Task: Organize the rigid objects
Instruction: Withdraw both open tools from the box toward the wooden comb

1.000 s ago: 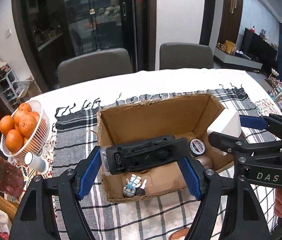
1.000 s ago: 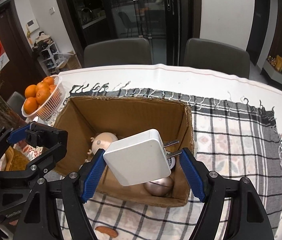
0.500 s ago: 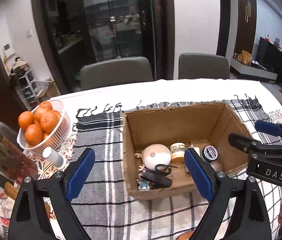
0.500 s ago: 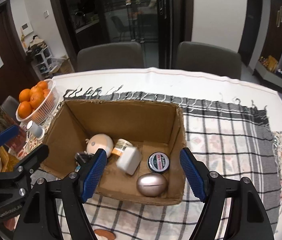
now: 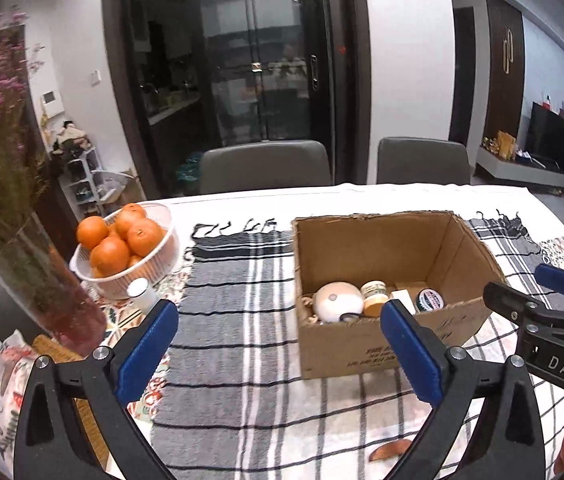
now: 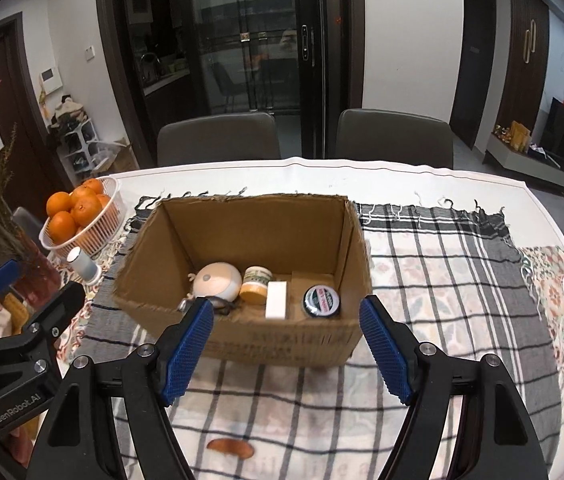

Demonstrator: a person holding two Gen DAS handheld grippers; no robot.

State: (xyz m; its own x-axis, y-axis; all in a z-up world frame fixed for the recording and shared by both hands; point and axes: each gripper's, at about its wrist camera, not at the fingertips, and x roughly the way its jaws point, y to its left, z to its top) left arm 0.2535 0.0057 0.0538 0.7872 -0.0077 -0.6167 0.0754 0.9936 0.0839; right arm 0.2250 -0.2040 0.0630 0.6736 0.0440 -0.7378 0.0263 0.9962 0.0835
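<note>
An open cardboard box (image 6: 253, 232) stands on the plaid cloth. Inside lie a white round toy (image 6: 217, 282), a small jar (image 6: 255, 284), a white charger block (image 6: 275, 300), a black round tin (image 6: 321, 300) and a dark item (image 6: 221, 307). My right gripper (image 6: 285, 312) is open and empty, back from the box's near wall. In the left wrist view the box (image 5: 374, 248) sits to the right. My left gripper (image 5: 277, 316) has its jaws opening wide, with nothing between them. The right gripper (image 5: 542, 300) shows at that view's right edge.
At the left, a white basket of oranges (image 5: 121, 244), a glass vase of dried flowers (image 5: 41, 292) and a small white bottle (image 5: 141, 294). Two grey chairs (image 6: 217, 140) stand behind the table. An orange scrap (image 6: 229, 449) lies on the cloth near me.
The left gripper let go of a black device and the right gripper let go of the white charger; both now lie in the box. Both grippers drew back, and the left jaws widened.
</note>
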